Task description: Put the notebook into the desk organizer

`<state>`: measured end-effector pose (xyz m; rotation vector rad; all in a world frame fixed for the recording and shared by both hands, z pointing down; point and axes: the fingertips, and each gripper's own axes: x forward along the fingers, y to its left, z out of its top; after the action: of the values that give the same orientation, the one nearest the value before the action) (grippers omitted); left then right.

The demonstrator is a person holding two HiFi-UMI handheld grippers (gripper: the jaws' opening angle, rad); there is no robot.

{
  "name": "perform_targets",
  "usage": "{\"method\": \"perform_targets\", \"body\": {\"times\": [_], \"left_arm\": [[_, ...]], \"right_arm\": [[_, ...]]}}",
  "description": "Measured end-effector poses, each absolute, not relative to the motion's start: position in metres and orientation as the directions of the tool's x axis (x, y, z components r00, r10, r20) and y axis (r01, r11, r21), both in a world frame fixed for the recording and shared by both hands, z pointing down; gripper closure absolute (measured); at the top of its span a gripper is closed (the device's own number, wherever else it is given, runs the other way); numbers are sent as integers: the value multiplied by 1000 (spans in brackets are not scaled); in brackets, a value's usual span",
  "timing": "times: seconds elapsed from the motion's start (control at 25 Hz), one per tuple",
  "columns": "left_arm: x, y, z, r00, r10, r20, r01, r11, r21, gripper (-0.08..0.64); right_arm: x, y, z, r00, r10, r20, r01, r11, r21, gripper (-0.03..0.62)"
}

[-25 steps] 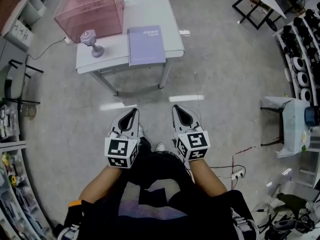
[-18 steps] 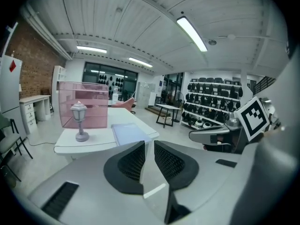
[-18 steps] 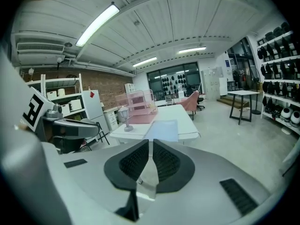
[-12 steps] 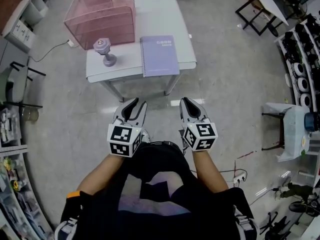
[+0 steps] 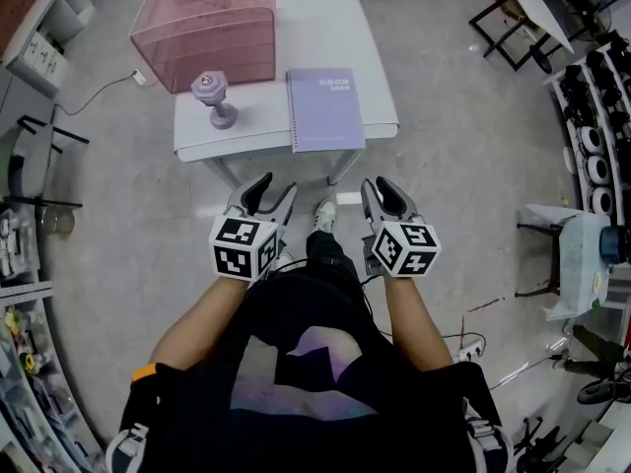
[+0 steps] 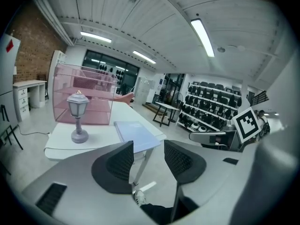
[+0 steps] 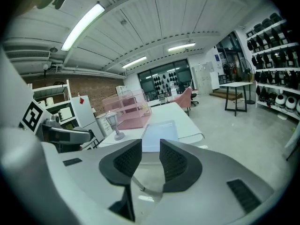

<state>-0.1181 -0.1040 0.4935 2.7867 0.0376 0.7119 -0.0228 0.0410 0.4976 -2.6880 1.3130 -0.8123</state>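
Approach stage. Lilac notebook [image 5: 326, 108] flat at upper centre, along near edge of white table [image 5: 325, 18], not yet in pink desk organizer [image 5: 202, 28] at upper left. Left gripper [image 5: 276, 187] and right gripper [image 5: 380, 187] at mid-frame, short of table. Jaws just opened, left pair wider, nothing between either pair; presumably readied for an edge pickup.

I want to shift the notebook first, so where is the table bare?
Widest: the far right part of the table, beyond the purple notebook and beside the pink desk organizer. A narrow strip runs between the notebook and the lantern-shaped lamp. The left is crowded: the lamp stands close in front of the organizer.
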Motion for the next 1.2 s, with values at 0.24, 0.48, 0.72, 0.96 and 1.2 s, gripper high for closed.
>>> {"method": "perform_targets", "body": {"times": [0.24, 0.48, 0.72, 0.96, 1.2], "left_arm": [[-89, -116, 520, 856, 94, 509, -67, -955, 289, 353], [-56, -129, 559, 810, 122, 574, -141, -909, 393, 337], [-37, -133, 602, 757, 152, 636, -246, -835, 493, 330], [-20, -138, 628, 728, 181, 662, -332, -751, 570, 314], [0, -143, 641, 717, 180, 673, -384, -704, 597, 308]], "right_arm": [[12, 35, 525, 491, -739, 461, -668, -659, -346, 447], [51, 21, 556, 442, -744, 501, -607, -660, -443, 409], [79, 13, 596, 373, -749, 547, -512, -658, -553, 366], [97, 9, 626, 318, -770, 553, -379, -638, -671, 336], [116, 4, 642, 293, -782, 549, -304, -621, -722, 333]]}}
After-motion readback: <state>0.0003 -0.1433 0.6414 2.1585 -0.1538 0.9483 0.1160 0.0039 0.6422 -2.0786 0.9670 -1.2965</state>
